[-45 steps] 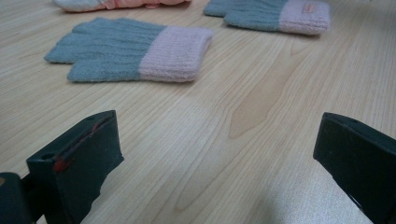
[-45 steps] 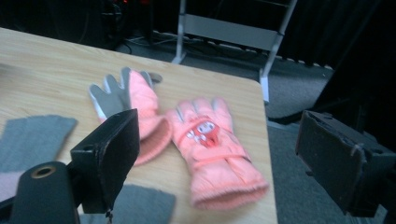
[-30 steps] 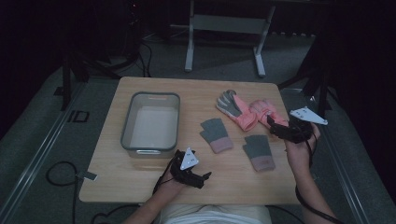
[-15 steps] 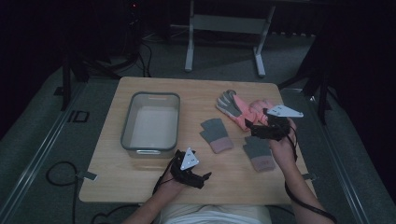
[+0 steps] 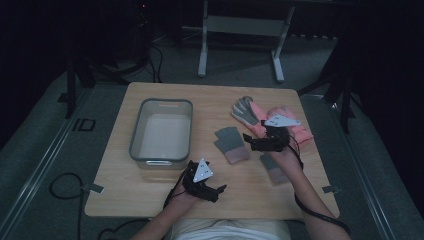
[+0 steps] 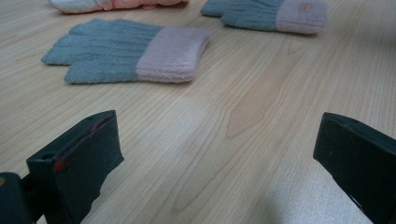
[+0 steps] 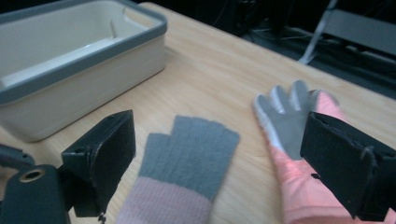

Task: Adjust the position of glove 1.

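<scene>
Right tool (image 5: 248, 141) jaws wide, hovering just right of grey knit glove (image 5: 230, 143); apparently not touching. Left tool (image 5: 218, 190) wide, low over desk (image 5: 150, 192), below glove.

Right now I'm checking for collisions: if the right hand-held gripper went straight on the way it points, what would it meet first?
Probably the grey knit glove with the pink cuff, lying flat between the open jaws of the right hand-held gripper. The cream bin sits off to one side, though depth is hard to judge.
</scene>
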The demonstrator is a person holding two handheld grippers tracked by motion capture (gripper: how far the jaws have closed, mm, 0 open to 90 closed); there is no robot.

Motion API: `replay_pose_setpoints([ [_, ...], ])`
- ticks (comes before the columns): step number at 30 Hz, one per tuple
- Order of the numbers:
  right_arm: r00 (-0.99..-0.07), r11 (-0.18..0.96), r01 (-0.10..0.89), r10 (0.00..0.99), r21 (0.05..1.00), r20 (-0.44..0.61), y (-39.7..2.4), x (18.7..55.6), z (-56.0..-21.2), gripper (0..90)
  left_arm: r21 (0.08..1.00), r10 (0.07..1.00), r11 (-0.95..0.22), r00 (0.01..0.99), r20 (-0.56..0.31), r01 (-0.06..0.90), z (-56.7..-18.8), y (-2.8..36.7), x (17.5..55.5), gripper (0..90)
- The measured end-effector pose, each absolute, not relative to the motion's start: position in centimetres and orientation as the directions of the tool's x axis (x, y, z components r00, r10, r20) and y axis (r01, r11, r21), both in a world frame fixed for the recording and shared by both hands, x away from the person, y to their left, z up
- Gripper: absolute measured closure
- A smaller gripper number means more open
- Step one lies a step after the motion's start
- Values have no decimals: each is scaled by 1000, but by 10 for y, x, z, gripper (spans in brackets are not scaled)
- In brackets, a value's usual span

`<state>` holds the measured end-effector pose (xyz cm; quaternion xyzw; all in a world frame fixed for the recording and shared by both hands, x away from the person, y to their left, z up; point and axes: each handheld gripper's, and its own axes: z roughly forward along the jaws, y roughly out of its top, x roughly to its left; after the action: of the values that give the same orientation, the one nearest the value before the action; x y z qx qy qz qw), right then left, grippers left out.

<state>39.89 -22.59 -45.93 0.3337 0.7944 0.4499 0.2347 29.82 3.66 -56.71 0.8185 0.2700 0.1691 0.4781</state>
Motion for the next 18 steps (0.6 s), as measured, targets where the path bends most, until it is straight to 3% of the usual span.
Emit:
replay_pose_setpoints([
  [8, -694, 401, 349, 718, 847, -54, -210, 410, -478, 143, 876, 603, -394, 798, 18, 279, -567, 36, 298, 3],
  [14, -711, 442, 368, 701, 818, -59, -197, 418, -496, 246, 876, 601, -394, 799, 17, 278, -567, 36, 298, 3],
  [18, -723, 464, 381, 689, 800, -56, -190, 425, -507, 367, 875, 601, -398, 799, 22, 276, -567, 36, 298, 3],
])
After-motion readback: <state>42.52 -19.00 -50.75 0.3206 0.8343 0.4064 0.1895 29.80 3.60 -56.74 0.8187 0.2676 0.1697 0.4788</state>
